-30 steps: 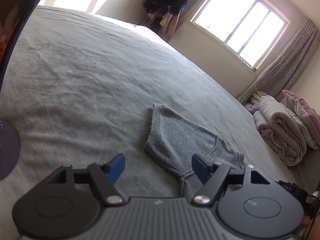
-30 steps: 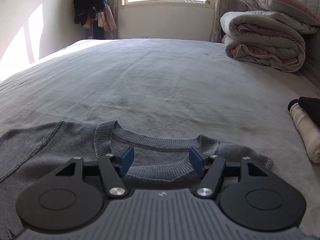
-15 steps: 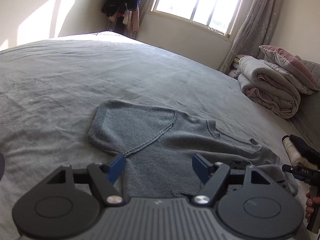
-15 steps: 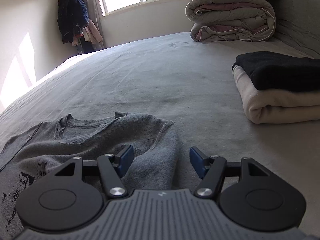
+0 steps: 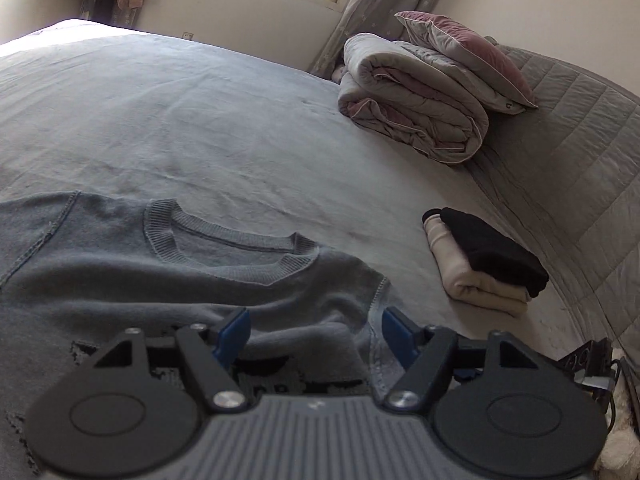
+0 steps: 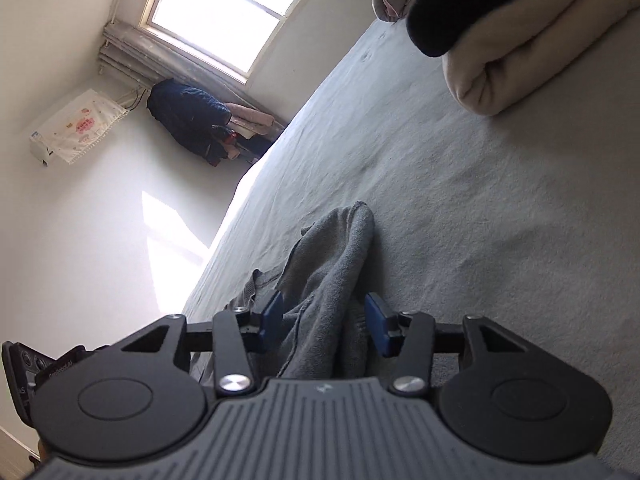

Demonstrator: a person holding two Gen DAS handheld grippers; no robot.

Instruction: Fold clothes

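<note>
Fabric of the grey sweater (image 5: 168, 280) fills the space under and ahead of my left gripper (image 5: 316, 330), which I see standing spread wide: the blue pads (image 5: 234, 332) sit well apart, and a raised fold of the knit lies between them without either pad pressing on it, as far as I can tell. The ribbed collar (image 5: 228, 248) lies just beyond the tips, and the rest of the garment spreads off to the tool's left over the grey bedspread (image 5: 200, 120). Farther out to the right of the tool I see a folded stack, black on cream (image 5: 484, 264), and beyond that a rolled duvet (image 5: 412, 100) with a pillow on top. On the right wrist view, heavily tilted, my right gripper (image 6: 324, 324) is closing with a bunched ridge of the same sweater (image 6: 336, 264) standing up between its pads; the left pad looks to be touching the cloth, while a small gap shows at the right pad, so I do not count it as pinched. The cream and black stack (image 6: 516, 40) sits ahead and to the right of this tool.
</note>
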